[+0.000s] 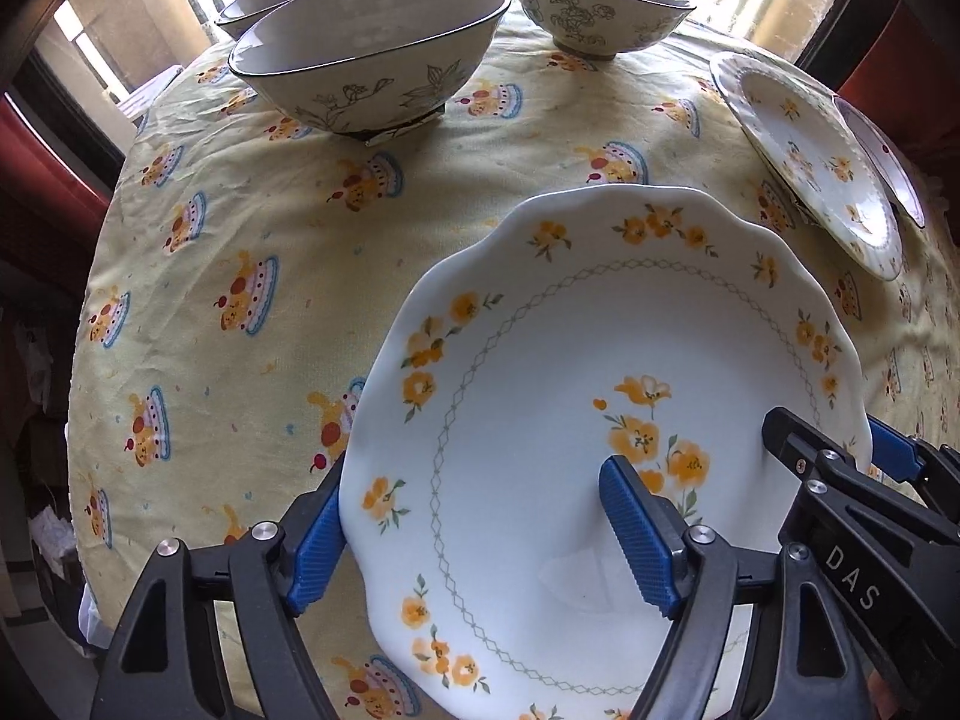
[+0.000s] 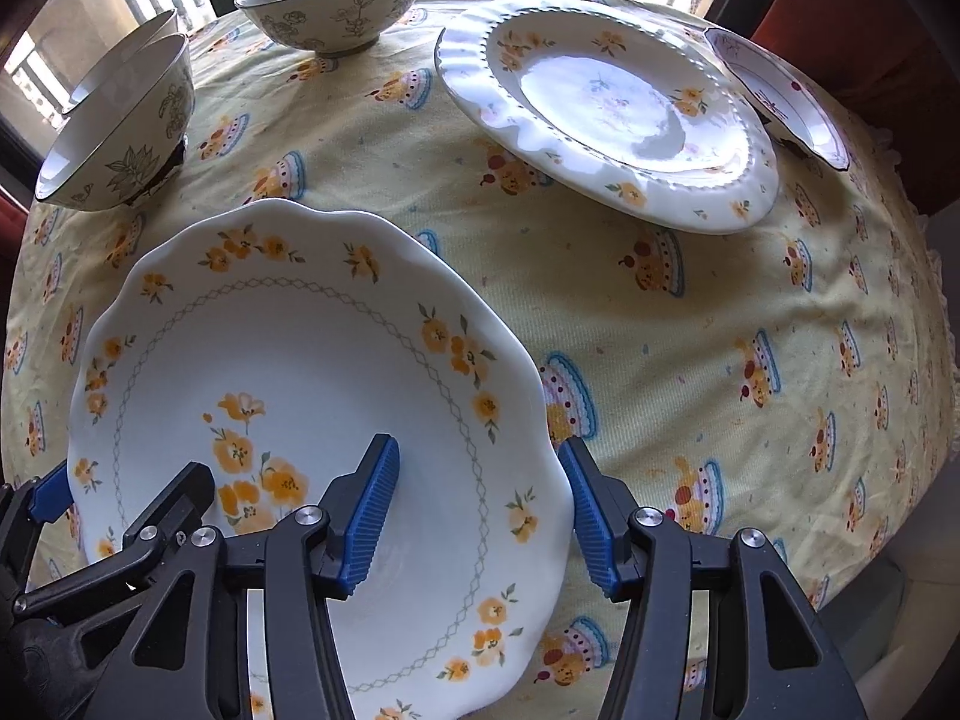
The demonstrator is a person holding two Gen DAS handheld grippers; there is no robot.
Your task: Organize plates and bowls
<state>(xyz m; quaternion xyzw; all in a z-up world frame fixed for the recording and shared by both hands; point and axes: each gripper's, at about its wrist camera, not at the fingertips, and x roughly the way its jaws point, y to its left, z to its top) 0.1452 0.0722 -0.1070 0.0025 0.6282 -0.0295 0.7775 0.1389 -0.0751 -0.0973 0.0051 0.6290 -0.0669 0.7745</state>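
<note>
The landmark is the white scalloped ceramic plate with orange flowers [image 1: 576,396] [image 2: 312,420], which lies near the front of the yellow cupcake-print tablecloth [image 1: 252,228] [image 2: 690,312]. The left gripper [image 1: 474,531] straddles the plate's left rim: one blue ribbed finger sits outside the rim and the other over the plate's well, with the jaws spread and no firm clamping visible. Behind and left of the plate stand two grey bowls with black leaf drawings [image 1: 372,54] [image 2: 120,132], one close behind the other; whether they touch cannot be told. Behind the plate, further back, stands a third grey bowl with black floral line drawings [image 1: 594,0] [image 2: 336,0], apart from the pair. The right gripper [image 2: 480,516] straddles the plate's right rim in the same way, one finger over the well and one outside the rim, jaws spread. Behind and right of the plate lies a white ribbed-rim plate with faint flowers [image 1: 810,162] [image 2: 606,114], well apart from it. Just beyond that plate's far edge sits a small dark-rimmed white dish [image 1: 888,168] [image 2: 780,96].
</note>
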